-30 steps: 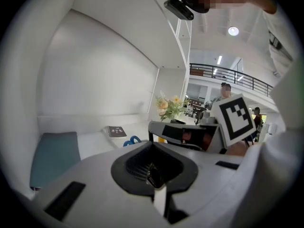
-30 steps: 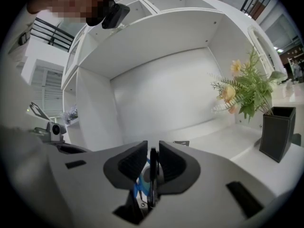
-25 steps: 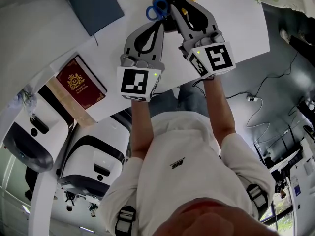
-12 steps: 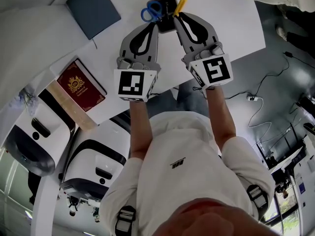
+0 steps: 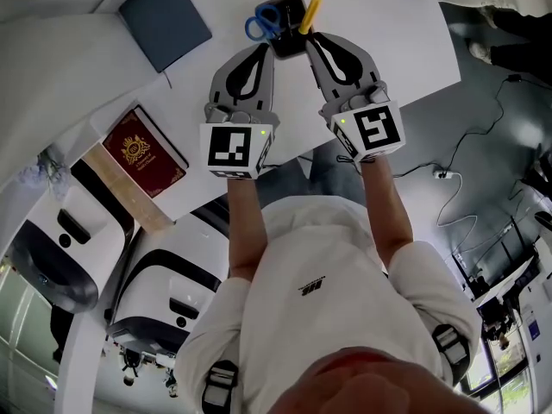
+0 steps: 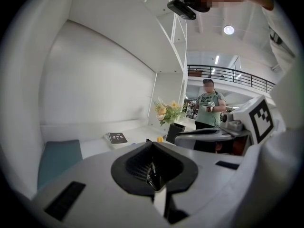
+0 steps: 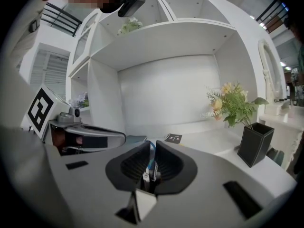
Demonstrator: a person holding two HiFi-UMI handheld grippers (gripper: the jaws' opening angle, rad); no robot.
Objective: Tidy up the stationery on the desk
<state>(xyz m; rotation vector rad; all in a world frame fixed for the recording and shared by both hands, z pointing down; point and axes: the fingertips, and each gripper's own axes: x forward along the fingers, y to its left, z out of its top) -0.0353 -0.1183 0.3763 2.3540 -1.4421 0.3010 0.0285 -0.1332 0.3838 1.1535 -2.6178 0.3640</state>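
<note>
A black pen holder (image 5: pixel 288 34) stands on the white desk (image 5: pixel 405 50) just beyond both grippers. Blue-handled scissors (image 5: pixel 259 21) and a yellow pen (image 5: pixel 309 14) stick up out of it. My left gripper (image 5: pixel 265 50) points at the holder's left side, and my right gripper (image 5: pixel 312 40) at its right side, just short of the yellow pen. In the left gripper view the left gripper (image 6: pixel 153 172) is shut with nothing in it. The right gripper (image 7: pixel 151 171) is also shut and holds nothing; a sliver of blue shows through its slit.
A dark blue notebook (image 5: pixel 164 11) lies at the desk's left, with a red book (image 5: pixel 142 149) nearer the edge. A flower plant in a black pot (image 7: pixel 255 144) stands at the right. A small spiral notebook (image 6: pixel 116 137) lies by the back wall. A person (image 6: pixel 208 109) stands far off.
Both grippers have drawn back a little from the pen holder. The yellow pen, close to the right gripper's jaws a second ago, now stands in the holder beside the scissors.
</note>
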